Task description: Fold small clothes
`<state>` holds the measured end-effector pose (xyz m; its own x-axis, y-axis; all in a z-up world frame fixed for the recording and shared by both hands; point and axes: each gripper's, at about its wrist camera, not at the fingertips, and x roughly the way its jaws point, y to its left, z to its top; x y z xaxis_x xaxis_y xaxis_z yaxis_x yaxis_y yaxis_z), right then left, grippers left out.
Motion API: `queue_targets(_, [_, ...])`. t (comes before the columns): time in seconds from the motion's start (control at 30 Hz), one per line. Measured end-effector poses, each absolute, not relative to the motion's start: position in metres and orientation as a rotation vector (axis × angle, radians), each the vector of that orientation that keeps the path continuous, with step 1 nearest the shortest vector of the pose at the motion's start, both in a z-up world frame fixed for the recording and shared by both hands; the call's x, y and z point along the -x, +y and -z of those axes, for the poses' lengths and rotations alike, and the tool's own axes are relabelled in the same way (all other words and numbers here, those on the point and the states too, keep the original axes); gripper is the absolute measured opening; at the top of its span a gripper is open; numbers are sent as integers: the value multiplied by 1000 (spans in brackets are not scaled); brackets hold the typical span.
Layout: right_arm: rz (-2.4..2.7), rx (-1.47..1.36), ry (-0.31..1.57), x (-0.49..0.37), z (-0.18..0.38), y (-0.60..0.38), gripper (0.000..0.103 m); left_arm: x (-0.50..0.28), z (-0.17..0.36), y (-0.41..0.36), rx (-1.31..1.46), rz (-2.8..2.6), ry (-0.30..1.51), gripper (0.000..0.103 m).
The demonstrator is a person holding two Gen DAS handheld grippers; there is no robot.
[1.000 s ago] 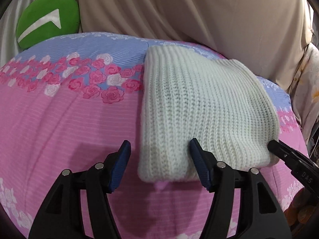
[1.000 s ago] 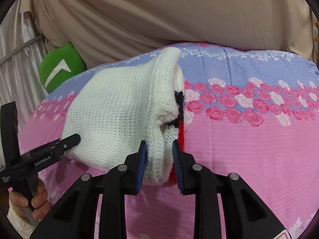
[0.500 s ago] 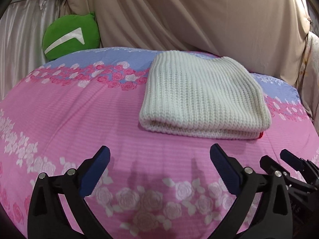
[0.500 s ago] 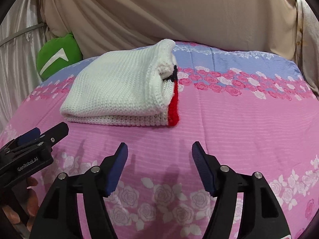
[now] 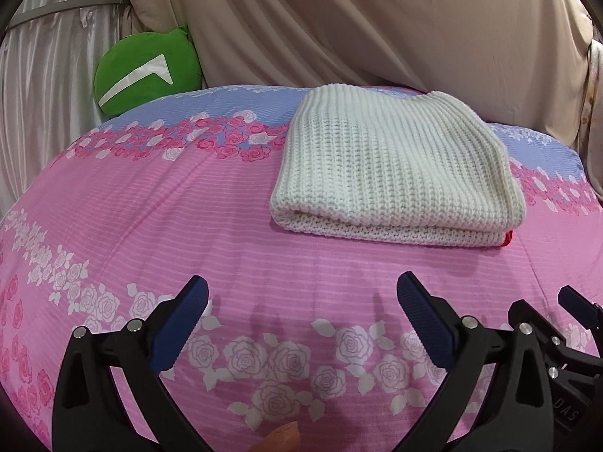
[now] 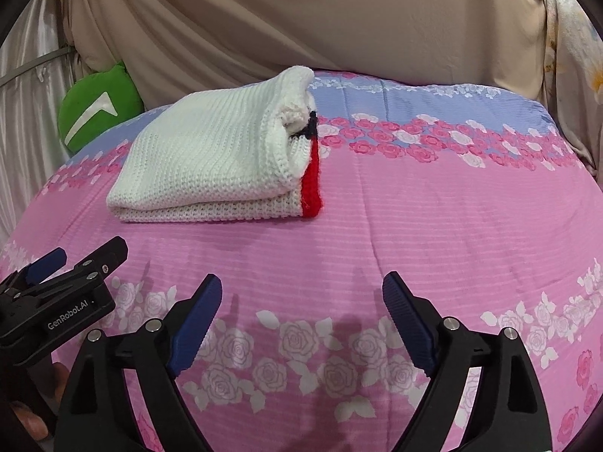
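A white knitted sweater [image 5: 395, 165] [image 6: 218, 162] lies folded into a thick rectangle on the pink flowered bedspread [image 5: 188, 233] [image 6: 433, 226]. A red and dark band shows at its right end in the right wrist view. My left gripper [image 5: 301, 293] hangs open over the bedspread, well short of the sweater's near edge, nothing between its fingers. My right gripper [image 6: 301, 290] is also back from the sweater, its jaws still opening, with nothing between them. Each gripper shows at the edge of the other's view.
A green round cushion [image 5: 147, 71] [image 6: 98, 113] leans at the back left against a beige draped cloth [image 5: 377, 19]. Shiny pale curtains hang at the left. A flowered cloth [image 6: 573, 56] hangs at the right. Bare bedspread lies between the grippers and the sweater.
Both grippers let go of the sweater's near edge, opened wide and drew back toward the bed's near side. The sweater now lies flat and folded on its own.
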<state>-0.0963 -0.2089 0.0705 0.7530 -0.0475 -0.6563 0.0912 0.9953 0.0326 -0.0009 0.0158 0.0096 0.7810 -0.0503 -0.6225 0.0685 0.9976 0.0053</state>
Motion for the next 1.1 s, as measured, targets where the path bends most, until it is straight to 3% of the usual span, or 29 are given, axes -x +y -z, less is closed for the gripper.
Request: queue_targets(1.1, [109, -25, 721, 96, -71, -199, 86, 3, -9, 2, -142, 18, 656, 98])
